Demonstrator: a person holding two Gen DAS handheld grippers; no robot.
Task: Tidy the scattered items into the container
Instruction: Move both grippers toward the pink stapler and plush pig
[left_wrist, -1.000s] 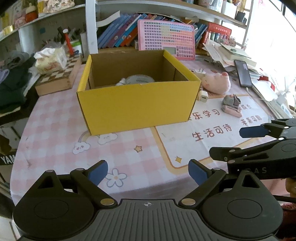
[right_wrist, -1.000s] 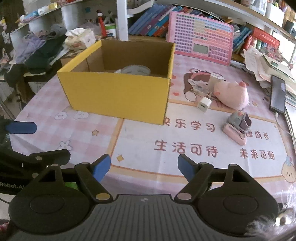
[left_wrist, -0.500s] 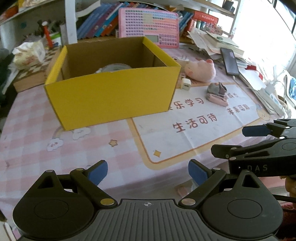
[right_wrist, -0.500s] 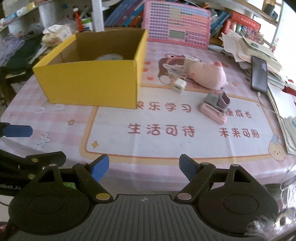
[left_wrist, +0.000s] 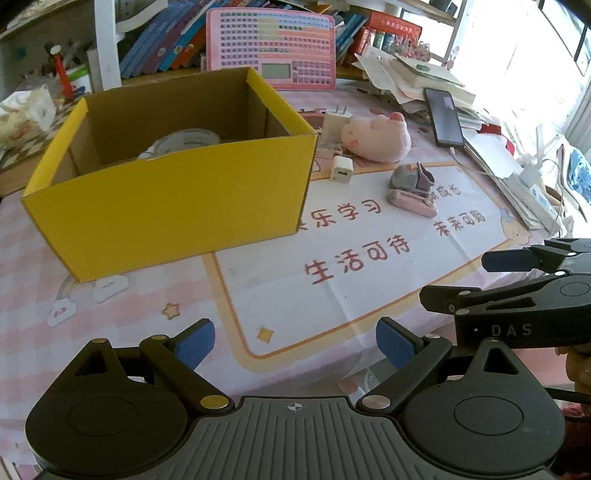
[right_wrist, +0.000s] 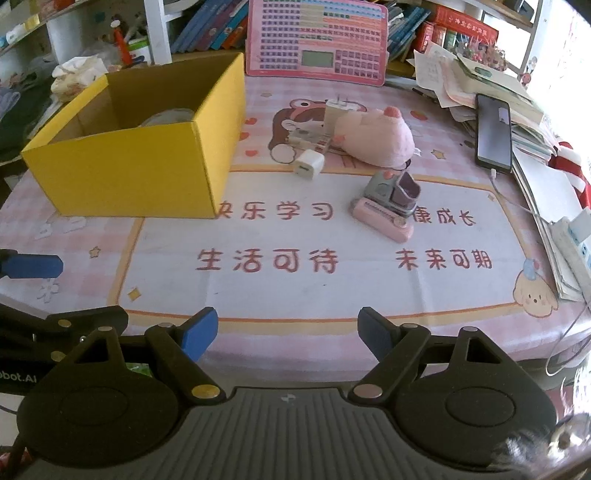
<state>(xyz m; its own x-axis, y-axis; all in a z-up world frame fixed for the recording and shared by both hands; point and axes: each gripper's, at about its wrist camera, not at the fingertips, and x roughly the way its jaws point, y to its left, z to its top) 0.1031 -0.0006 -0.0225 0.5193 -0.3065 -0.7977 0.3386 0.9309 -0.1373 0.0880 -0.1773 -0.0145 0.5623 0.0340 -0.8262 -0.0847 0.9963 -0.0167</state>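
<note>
An open yellow cardboard box (left_wrist: 173, 199) (right_wrist: 140, 173) stands on the table with a pale round item (left_wrist: 184, 138) inside. To its right lie a white charger cube (left_wrist: 341, 169) (right_wrist: 309, 165), a pink plush pig (left_wrist: 376, 136) (right_wrist: 373, 136), a grey-and-pink toy (left_wrist: 412, 188) (right_wrist: 388, 206) and a white plug adapter (right_wrist: 338, 110). My left gripper (left_wrist: 294, 341) is open and empty near the table's front edge. My right gripper (right_wrist: 288, 332) is open and empty, beside the left one.
A pink keyboard toy (right_wrist: 317, 37) leans against books at the back. A phone (right_wrist: 493, 129) on a cable and stacked papers (right_wrist: 491, 74) lie at the right. A tissue pack (left_wrist: 22, 110) sits on a checkered board at the left. A printed mat (right_wrist: 332, 258) covers the table.
Both grippers have moved right and a little closer to the table; the box has shifted left in view and the scattered items are nearer the middle. Both stay open.
</note>
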